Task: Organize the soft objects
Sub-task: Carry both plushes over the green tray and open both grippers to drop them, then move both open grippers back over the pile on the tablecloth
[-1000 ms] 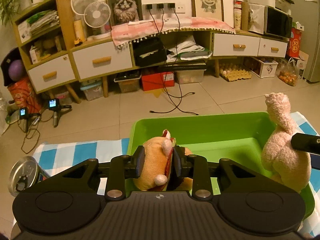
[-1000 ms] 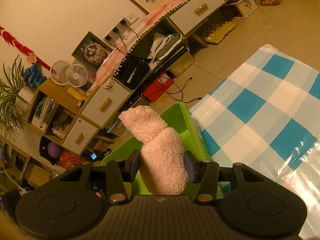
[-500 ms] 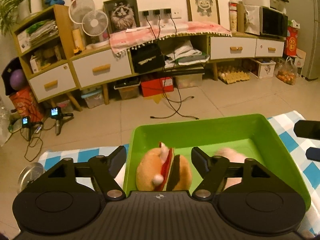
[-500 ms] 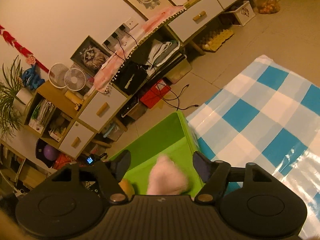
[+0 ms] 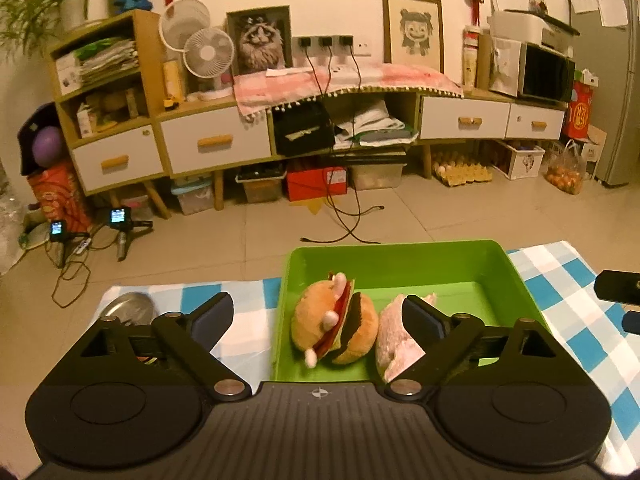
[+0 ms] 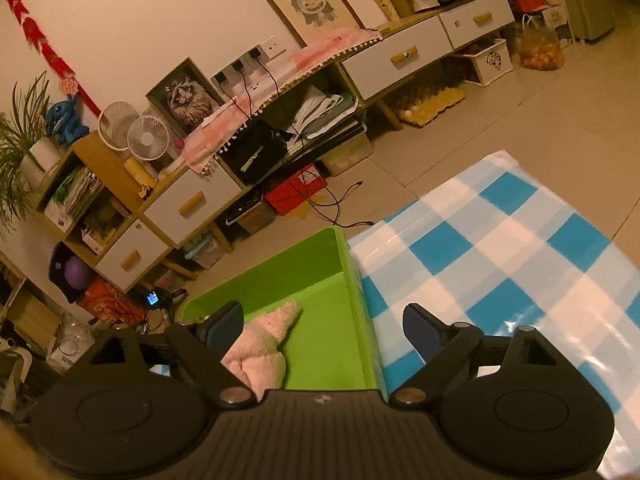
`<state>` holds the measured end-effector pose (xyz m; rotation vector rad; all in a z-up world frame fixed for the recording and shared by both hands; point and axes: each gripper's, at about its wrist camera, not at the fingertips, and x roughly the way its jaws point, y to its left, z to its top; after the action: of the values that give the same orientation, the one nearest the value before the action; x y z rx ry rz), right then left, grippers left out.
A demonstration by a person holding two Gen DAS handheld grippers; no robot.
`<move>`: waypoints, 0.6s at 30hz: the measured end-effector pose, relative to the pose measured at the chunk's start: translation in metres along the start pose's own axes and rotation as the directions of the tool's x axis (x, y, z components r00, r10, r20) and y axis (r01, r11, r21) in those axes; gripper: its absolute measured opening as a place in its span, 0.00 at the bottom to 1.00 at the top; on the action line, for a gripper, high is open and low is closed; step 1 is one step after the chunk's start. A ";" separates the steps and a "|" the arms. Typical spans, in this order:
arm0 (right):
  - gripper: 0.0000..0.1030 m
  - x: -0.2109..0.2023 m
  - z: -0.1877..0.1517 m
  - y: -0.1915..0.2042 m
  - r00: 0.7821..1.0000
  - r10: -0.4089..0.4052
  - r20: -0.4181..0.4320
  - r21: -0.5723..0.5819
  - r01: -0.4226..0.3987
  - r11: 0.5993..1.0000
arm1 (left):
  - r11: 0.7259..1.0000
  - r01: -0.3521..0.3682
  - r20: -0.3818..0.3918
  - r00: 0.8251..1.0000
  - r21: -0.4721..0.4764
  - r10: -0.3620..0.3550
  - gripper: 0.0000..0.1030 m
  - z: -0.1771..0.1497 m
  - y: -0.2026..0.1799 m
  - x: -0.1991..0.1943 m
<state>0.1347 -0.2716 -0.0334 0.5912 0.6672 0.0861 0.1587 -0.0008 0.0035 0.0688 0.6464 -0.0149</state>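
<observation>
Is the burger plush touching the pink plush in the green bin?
Touching. The left wrist view shows the burger plush pressed against the pink plush, no gap between them, inside the green bin.

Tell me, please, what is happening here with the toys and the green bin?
A person with a gripper in each hand is sorting soft toys. The burger plush and the pink plush both lie in the green bin on the checked cloth. The left gripper and right gripper are both open and hold nothing.
</observation>
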 end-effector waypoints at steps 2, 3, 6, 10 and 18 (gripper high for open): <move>0.56 -0.009 -0.002 0.002 1.000 -0.007 0.002 -0.017 0.007 1.000 | 1.000 0.018 0.007 1.000 -0.016 -0.018 0.88 -0.003 0.003 -0.009; 0.58 -0.014 -0.003 0.004 1.000 -0.010 0.002 -0.032 0.010 0.999 | 0.999 0.029 0.010 1.000 -0.024 -0.029 0.90 -0.005 0.005 -0.013; 0.62 -0.027 -0.008 0.010 1.000 -0.021 0.007 -0.079 0.022 0.997 | 0.998 0.056 0.017 0.998 -0.035 -0.056 0.92 -0.012 0.007 -0.027; 0.64 -0.045 -0.017 0.015 0.999 -0.028 0.014 -0.113 0.030 0.993 | 0.998 0.066 0.028 0.997 -0.024 -0.066 0.95 -0.023 0.008 -0.044; 0.66 -0.077 -0.039 0.023 0.996 -0.045 0.071 -0.198 0.059 0.978 | 0.998 0.059 0.026 0.998 -0.013 -0.059 0.95 -0.051 0.016 -0.069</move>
<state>0.0530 -0.2533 -0.0027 0.3808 0.6010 0.0835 0.0738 0.0180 0.0053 0.0363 0.6231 -0.0680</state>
